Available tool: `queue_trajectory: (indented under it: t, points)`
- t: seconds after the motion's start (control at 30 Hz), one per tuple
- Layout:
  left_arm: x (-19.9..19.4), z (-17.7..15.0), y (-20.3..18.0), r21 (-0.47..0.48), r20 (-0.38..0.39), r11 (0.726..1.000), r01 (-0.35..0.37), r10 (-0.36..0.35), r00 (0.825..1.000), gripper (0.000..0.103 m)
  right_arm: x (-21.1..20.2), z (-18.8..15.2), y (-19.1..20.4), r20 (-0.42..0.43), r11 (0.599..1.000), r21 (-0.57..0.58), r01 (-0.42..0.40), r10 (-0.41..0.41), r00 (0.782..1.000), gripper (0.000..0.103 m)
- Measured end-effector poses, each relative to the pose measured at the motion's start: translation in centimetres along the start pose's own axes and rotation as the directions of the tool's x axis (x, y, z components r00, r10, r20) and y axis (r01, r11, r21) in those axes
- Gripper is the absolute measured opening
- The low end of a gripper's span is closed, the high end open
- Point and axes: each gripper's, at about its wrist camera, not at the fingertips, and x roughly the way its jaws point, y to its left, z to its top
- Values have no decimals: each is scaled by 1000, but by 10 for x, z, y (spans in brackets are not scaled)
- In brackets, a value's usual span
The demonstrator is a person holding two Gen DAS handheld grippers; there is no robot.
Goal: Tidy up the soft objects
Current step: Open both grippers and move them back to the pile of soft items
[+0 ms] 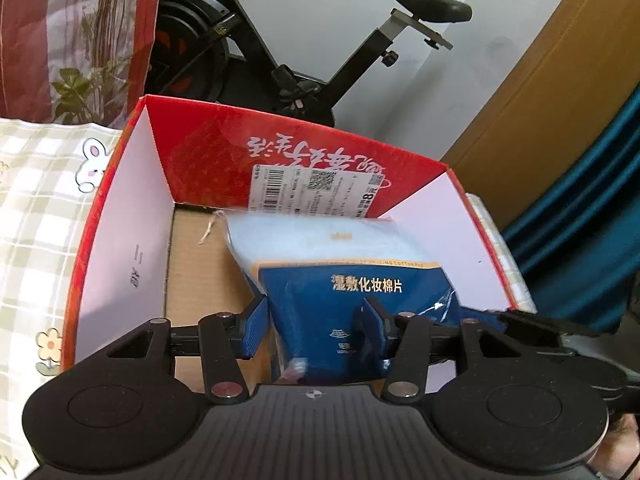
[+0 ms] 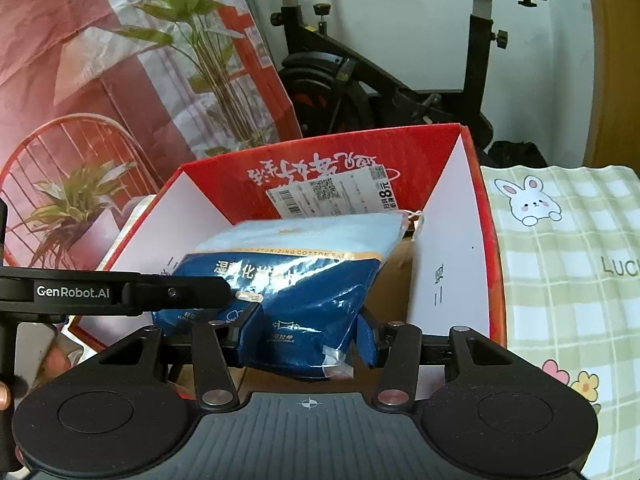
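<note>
**Setting the cotton pads into the box**

Both my tongs straddle the cotton pad pack point(image 1: 352, 280), low centre of frame, inside the red box point(image 1: 120, 216). My left gripper point(image 1: 316, 330) stands loosened; my right gripper point(image 2: 308, 330) pinches its end. I should release gently, then lift clear of the walls. Exercise bike point(image 1: 304, 52) stands behind.

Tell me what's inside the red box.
Inside the red box a blue cotton-pad pack lies on bare cardboard floor. Whatever lies beneath the pack is hidden.
</note>
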Motion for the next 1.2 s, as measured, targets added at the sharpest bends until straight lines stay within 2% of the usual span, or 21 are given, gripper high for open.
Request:
queue_trajectory:
  t: [0.07,0.2,0.4,0.73,0.97,1.2]
  points:
    - [-2,-2,-3,19,2,999,-26,26,1000,61,-2,-1,1,6,1000,-11,20,-20,1000,48]
    - [-10,-2,-5,32,27,999,-43,42,999,61,-13,-2,1,21,999,-16,32,-32,999,48]
    - [-45,-9,-17,70,109,996,-58,50,993,61,-46,-12,18,84,996,-75,39,-32,996,48]
    - [-109,-61,-27,73,189,993,-97,82,979,61,-109,-58,50,186,990,-140,23,3,983,48]
    - [-130,-118,-18,29,172,995,-96,90,981,61,-123,-115,58,159,990,-141,14,9,987,48]
    - [-127,-166,-10,-15,101,996,-88,89,991,60,-123,-162,61,88,990,-139,22,-10,996,48]
